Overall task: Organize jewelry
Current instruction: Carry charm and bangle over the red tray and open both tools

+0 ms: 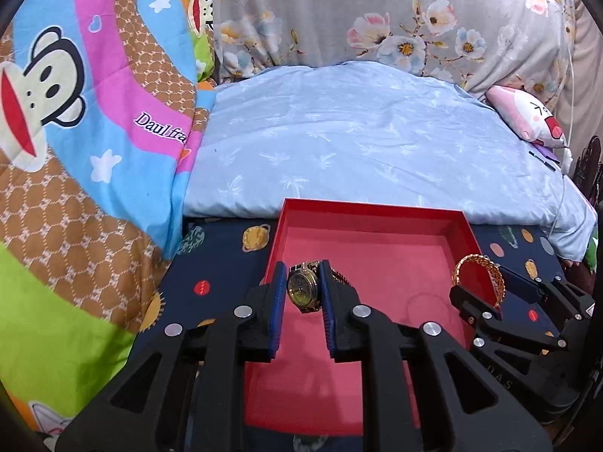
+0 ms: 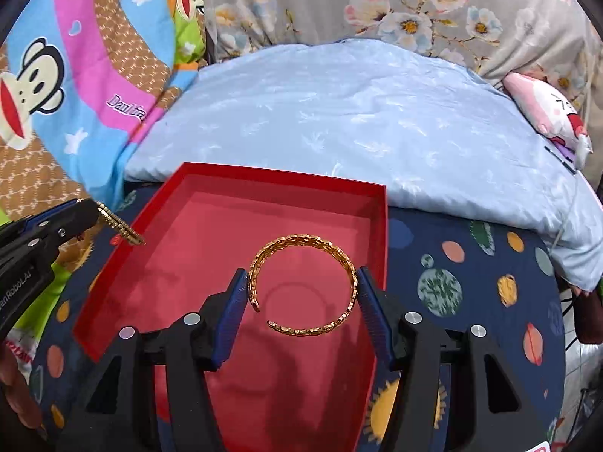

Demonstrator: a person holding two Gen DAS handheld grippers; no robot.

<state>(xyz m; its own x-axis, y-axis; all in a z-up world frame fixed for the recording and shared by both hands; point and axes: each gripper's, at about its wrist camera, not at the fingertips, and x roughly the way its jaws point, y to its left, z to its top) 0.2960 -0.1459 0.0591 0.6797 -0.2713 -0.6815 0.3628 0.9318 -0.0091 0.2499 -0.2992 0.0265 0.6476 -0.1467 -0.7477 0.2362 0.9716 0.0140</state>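
Note:
An open red box [image 1: 377,213] lies on a dark planet-print cloth; it also shows in the right wrist view [image 2: 282,175]. My left gripper [image 1: 303,273] is shut on a gold wristwatch [image 1: 303,288] and holds it over the box's left side. Its gold band [image 2: 120,226] sticks out in the right wrist view. My right gripper [image 2: 301,282] is shut on a gold open bangle [image 2: 301,286], held flat above the box's right part. The bangle [image 1: 478,278] and right gripper show at the right of the left wrist view.
The dark planet-print cloth [image 2: 471,301] surrounds the box. Behind it lies a light blue pillow [image 1: 358,143], a colourful monkey-print quilt [image 1: 75,132] at left, a floral grey cover [image 1: 377,11] at back and a pink plush toy [image 1: 527,116] at right.

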